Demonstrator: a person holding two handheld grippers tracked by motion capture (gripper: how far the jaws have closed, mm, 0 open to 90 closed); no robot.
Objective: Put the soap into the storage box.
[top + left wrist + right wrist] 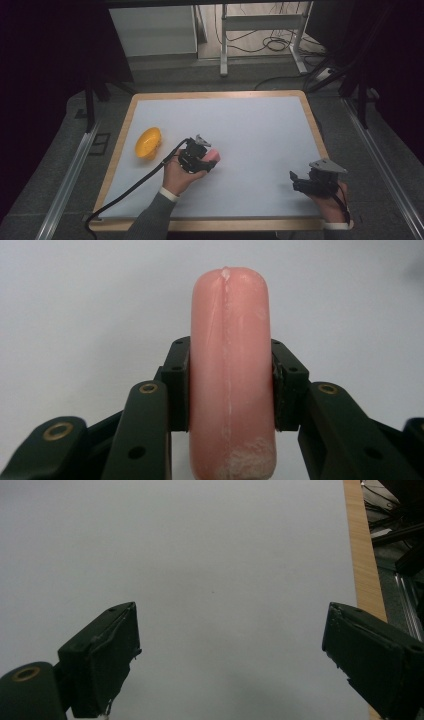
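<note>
A pink sausage-shaped piece (231,375) stands upright between my left gripper's jaws, which press on both its sides. In the high view my left gripper (207,161) holds the pink piece (213,155) over the middle-left of the white mat. A yellow bowl-like object (148,143) lies tipped on the mat to the left of that hand. My right gripper (294,181) hovers near the mat's front right corner. Its jaws stand wide apart with nothing between them (230,655).
The white mat (250,130) covers a wood-edged table (312,117). A black cable (135,185) trails from the left gripper off the front left edge. Beyond the table are a white frame's legs (223,45), floor cables (275,42) and dark stands.
</note>
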